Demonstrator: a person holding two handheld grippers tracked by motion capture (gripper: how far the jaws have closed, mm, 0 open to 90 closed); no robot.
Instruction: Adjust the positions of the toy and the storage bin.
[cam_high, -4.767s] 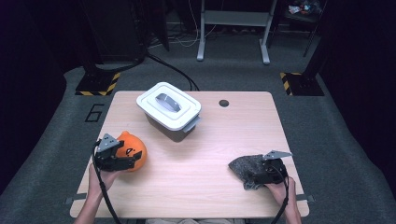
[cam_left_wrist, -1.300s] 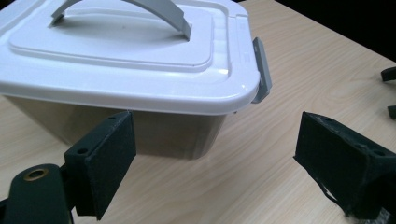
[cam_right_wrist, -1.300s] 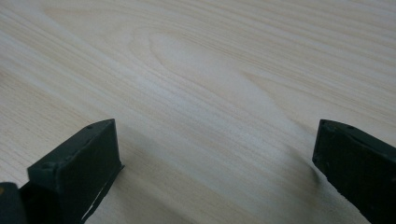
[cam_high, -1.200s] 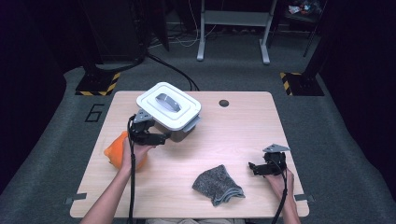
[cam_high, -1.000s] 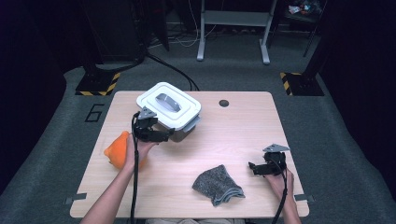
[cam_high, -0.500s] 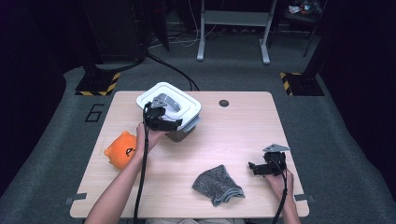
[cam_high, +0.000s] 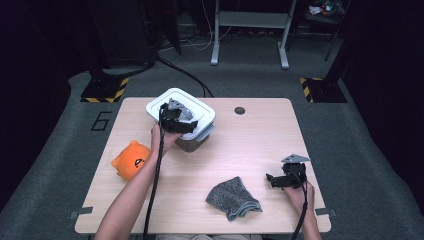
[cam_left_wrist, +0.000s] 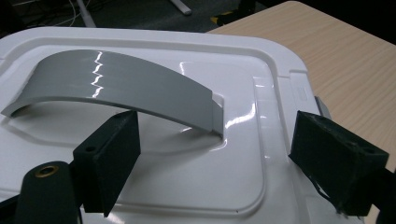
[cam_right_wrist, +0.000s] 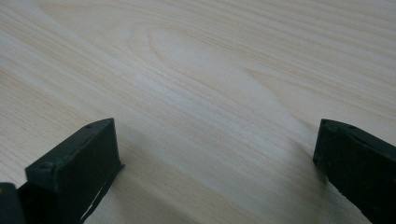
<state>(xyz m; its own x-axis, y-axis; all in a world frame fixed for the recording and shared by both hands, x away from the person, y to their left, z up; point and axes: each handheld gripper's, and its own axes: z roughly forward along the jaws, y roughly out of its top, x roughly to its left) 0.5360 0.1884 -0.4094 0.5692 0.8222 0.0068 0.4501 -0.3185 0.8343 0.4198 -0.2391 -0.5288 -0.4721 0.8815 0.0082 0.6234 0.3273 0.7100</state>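
A white lidded box (cam_high: 159, 103) with a grey arched handle (cam_left_wrist: 121, 84) stands at the table's back left. My left gripper (cam_high: 196, 126) hovers over its lid (cam_left_wrist: 196, 186). The jaws are open and have just been closing a little. The handle's near end lies ahead between them, and the pads do not touch it. An orange plush toy (cam_high: 131, 159) lies at the left. A grey cloth (cam_high: 232, 197) lies at the front middle. My right gripper (cam_high: 272, 179) rests open at the front right, over bare wood (cam_right_wrist: 210, 70).
The wooden table (cam_high: 260, 135) has a small dark round hole (cam_high: 240, 110) near its back edge. Dark floor with cables and stand legs surrounds the table. The person's forearms come in from the front edge.
The left gripper has moved right from beside the orange toy to above the box lid, leaving the toy uncovered on the table. The right gripper has stayed put, apart from the grey cloth.
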